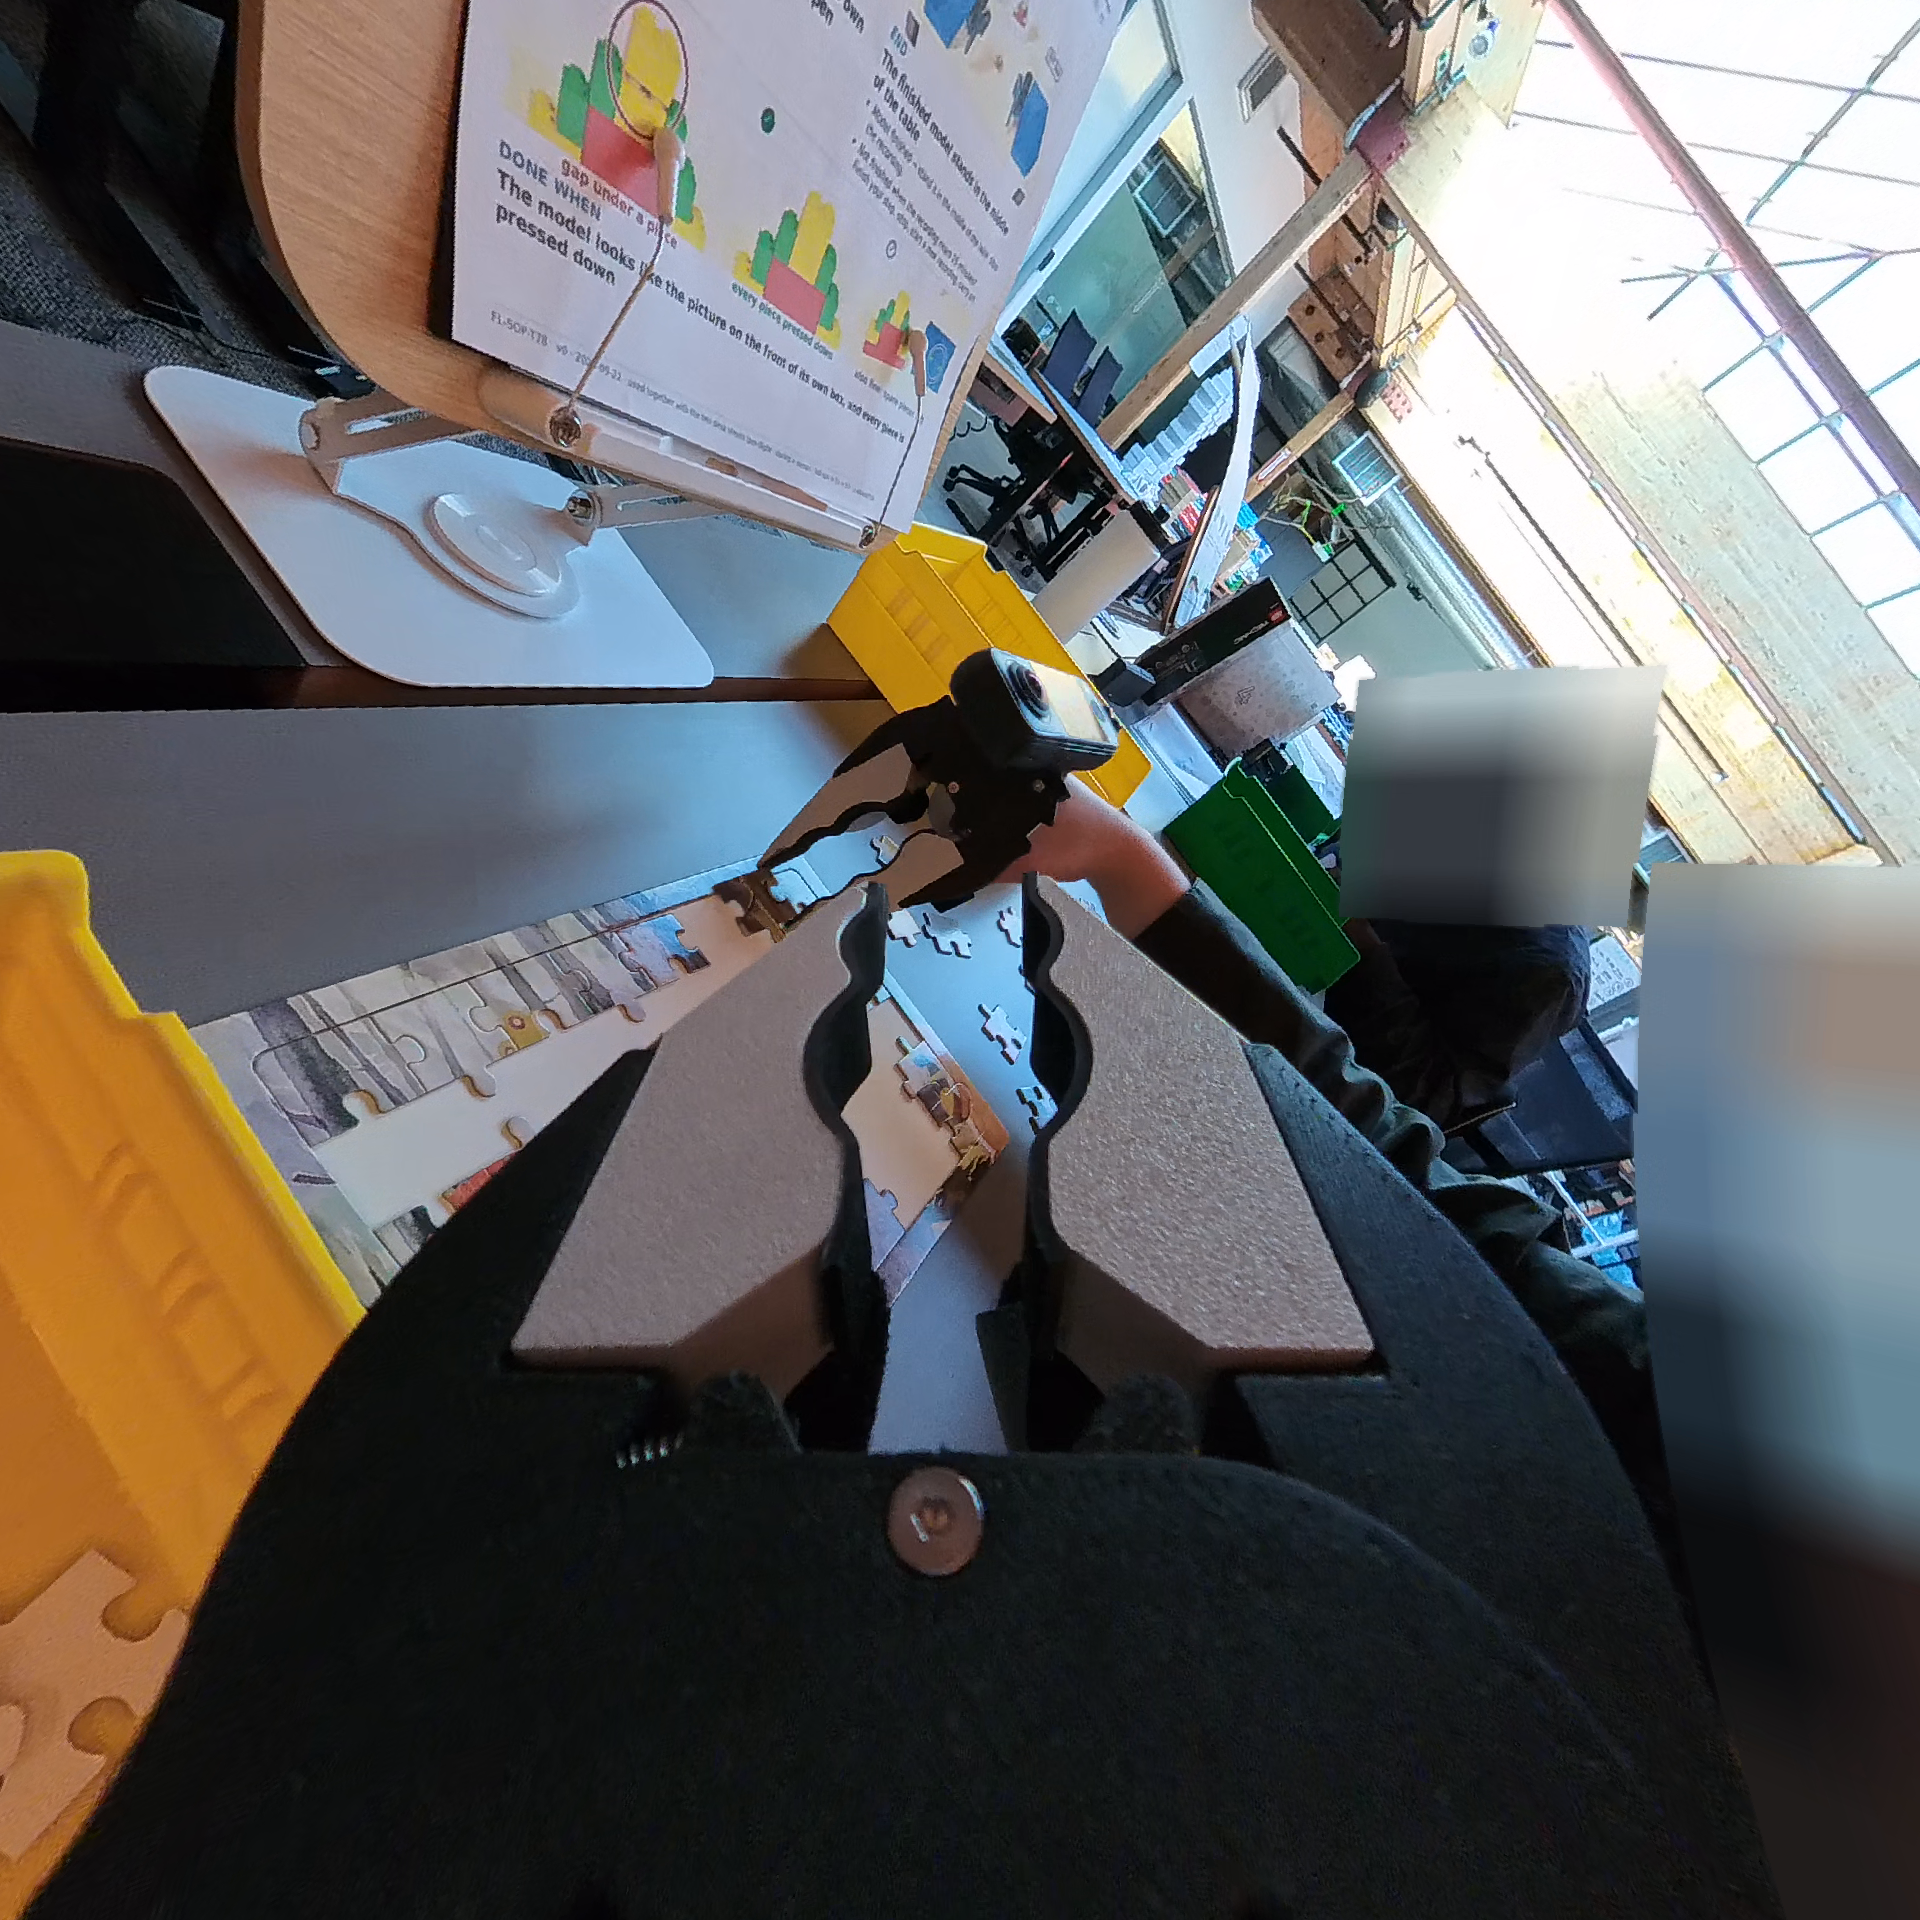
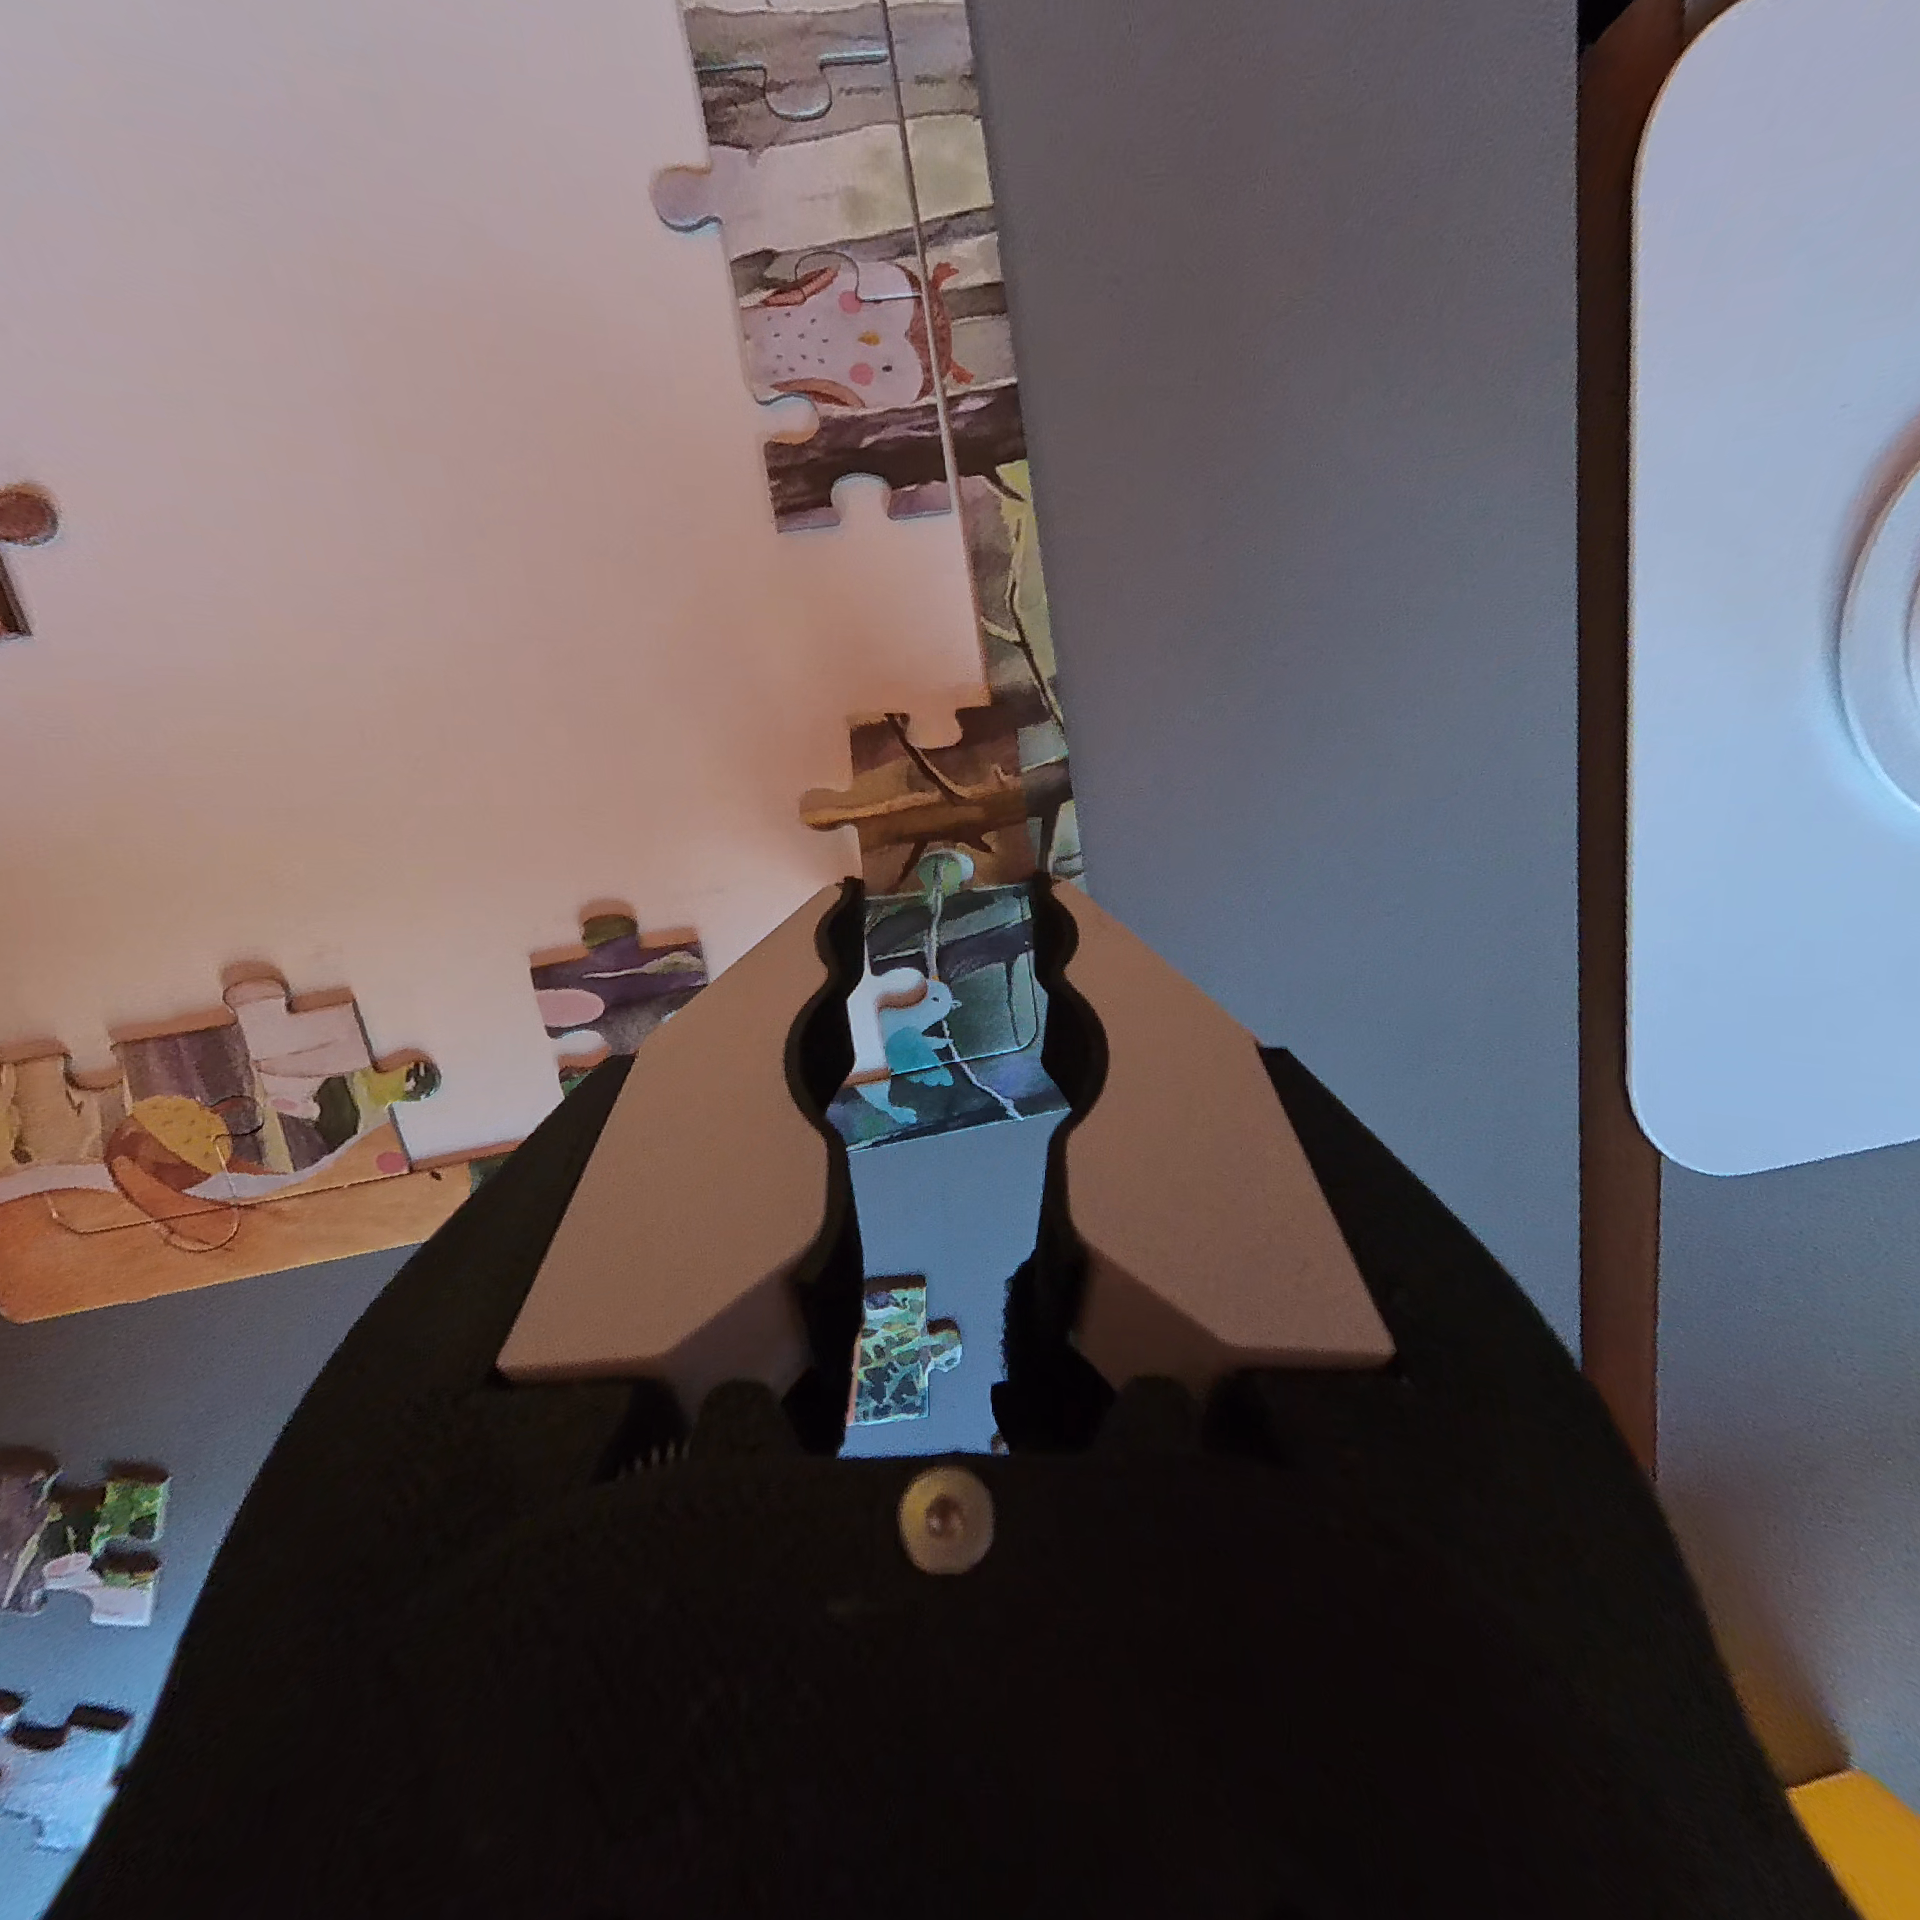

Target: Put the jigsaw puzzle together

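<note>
right wrist view looks down along the right tongs (image 2: 948, 894), whose jaws stand apart with nothing held between them. their tips sit over the lower right corner of the jigsaw puzzle (image 2: 914, 312), just at the piece with the small blue bird (image 2: 940, 1023), which shows in the gap in the middle of the frame. whether the tips touch that piece i cannot tell. nearer the camera, between the jaw roots, a loose green-patterned piece (image 2: 902, 1351) lies on the grey tabletop (image 2: 1299, 623). the puzzle's right border runs up the frame from the tips; its bottom border runs off to the lower left, and the white inside of the puzzle is mostly unfilled. more loose pieces (image 2: 88, 1527) lie at lower left. the white stand base (image 2: 1766, 623) fills the right edge.

left wrist view shows the left tongs (image 1: 954, 899) also spread and empty, raised over the puzzle's near edge at centre frame, with scattered white-backed pieces (image 1: 1000, 1023) just beyond the tips. a yellow bin (image 1: 135, 1195) sits at far left.

risk, as i judge it: the border pieces near the right tips look only lightly joined, so a sideways nudge from either jaw could shift or unlock the corner. pressing a piece that is slightly off its socket could buckle its neighbours. a thin flat piece could also slip from the wavy pads when lifted.
</note>
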The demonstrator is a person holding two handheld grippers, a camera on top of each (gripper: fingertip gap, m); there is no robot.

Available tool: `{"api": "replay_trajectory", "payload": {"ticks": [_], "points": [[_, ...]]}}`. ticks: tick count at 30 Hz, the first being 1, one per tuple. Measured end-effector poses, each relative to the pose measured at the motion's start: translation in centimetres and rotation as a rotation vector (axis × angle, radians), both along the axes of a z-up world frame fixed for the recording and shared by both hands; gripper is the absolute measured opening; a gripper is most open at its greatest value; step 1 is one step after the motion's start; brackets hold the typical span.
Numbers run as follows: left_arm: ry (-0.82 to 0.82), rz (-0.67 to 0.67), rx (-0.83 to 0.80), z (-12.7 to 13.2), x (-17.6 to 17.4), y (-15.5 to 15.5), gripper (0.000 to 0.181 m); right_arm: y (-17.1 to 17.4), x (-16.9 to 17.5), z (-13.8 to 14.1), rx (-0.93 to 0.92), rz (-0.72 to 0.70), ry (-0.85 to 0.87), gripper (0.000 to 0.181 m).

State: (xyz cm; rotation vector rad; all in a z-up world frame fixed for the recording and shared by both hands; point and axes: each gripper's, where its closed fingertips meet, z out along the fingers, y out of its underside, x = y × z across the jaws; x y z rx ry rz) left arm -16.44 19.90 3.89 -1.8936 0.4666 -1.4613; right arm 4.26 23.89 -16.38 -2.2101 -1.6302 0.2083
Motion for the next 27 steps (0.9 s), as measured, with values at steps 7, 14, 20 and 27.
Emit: {"api": "replay_trajectory", "payload": {"ticks": [7,14,20,27], "points": [[-0.005,0.0,-0.004,0.0,-0.1,0.0,0.023,-0.4,0.2,1.2,-0.006,0.003,0.035,0.034],[-0.001,-0.005,-0.009,-0.1,0.1,-0.1,0.024,-0.1,0.4,1.6,-0.004,-0.019,0.081,0.034],[0.013,-0.017,-0.016,-0.4,0.5,-0.2,0.024,-0.7,0.0,1.5,0.025,0.009,0.164,0.029],[0.059,-0.051,-0.021,-1.2,2.0,-0.8,0.024,-0.2,3.4,4.3,0.236,-0.146,0.145,0.017]]}}
